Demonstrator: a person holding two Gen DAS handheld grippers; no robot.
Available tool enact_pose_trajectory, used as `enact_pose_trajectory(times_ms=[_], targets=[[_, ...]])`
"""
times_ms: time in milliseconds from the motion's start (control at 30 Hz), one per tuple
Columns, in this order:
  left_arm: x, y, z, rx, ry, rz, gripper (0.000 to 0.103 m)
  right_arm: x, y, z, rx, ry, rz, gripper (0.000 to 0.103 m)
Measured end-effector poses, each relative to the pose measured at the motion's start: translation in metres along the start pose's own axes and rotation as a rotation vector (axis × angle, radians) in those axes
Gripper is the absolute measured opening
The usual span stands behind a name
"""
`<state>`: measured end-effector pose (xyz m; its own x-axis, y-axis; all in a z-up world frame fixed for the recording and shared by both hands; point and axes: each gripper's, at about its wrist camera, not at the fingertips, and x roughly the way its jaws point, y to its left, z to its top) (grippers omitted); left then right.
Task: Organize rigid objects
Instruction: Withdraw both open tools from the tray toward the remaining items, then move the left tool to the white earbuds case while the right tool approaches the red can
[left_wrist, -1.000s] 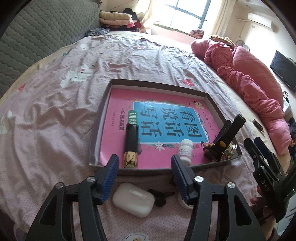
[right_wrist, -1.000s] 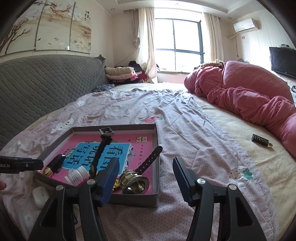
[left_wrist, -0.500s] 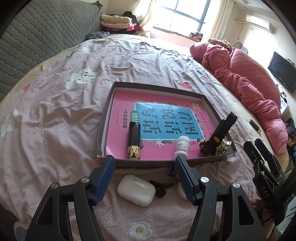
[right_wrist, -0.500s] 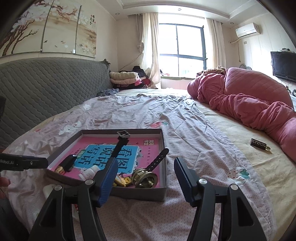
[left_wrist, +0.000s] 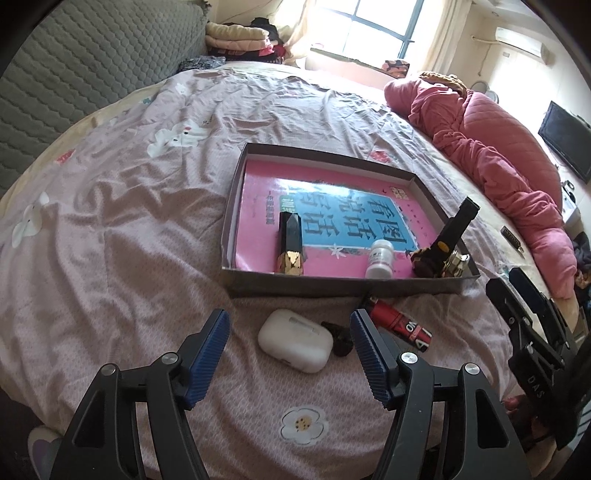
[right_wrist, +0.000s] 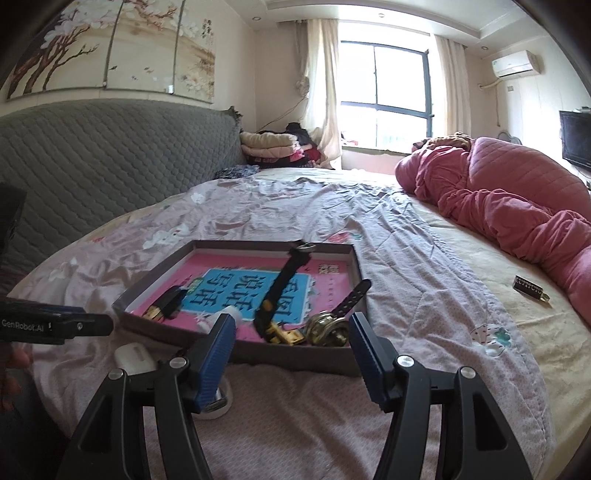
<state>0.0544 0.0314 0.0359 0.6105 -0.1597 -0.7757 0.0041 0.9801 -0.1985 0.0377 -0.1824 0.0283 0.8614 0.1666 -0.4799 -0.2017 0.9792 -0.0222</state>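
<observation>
On the bed — left gripper (left_wrist: 289, 347) jaws wide over white earbud case (left_wrist: 293, 340) | right gripper (right_wrist: 291, 354) wide, empty | tray (left_wrist: 332, 286) beyond, perhaps a watch inside.

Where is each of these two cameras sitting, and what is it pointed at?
Left wrist view: rides the left claw, looking down at the white earbud case, red tube and tray; the right claw shows at the right edge.
Right wrist view: rides the right claw, looking flatter across the bed toward the window; a hand shows at the left edge.
Both see tray, case, watch.
</observation>
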Motion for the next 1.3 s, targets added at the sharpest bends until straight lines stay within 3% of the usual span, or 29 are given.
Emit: enact_pose_trajectory(times_ms=[867,1300], targets=[[-0.009,-0.004,-0.016,0.016,0.002,-0.001,0.070,-0.013,0.035,-0.013,-0.083,0.046,0.049,0.063],[0.004,-0.006,-0.031,0.037,0.048,0.009,0.070,-0.008,0.050,-0.019,-0.129,0.094,0.088,0.063]])
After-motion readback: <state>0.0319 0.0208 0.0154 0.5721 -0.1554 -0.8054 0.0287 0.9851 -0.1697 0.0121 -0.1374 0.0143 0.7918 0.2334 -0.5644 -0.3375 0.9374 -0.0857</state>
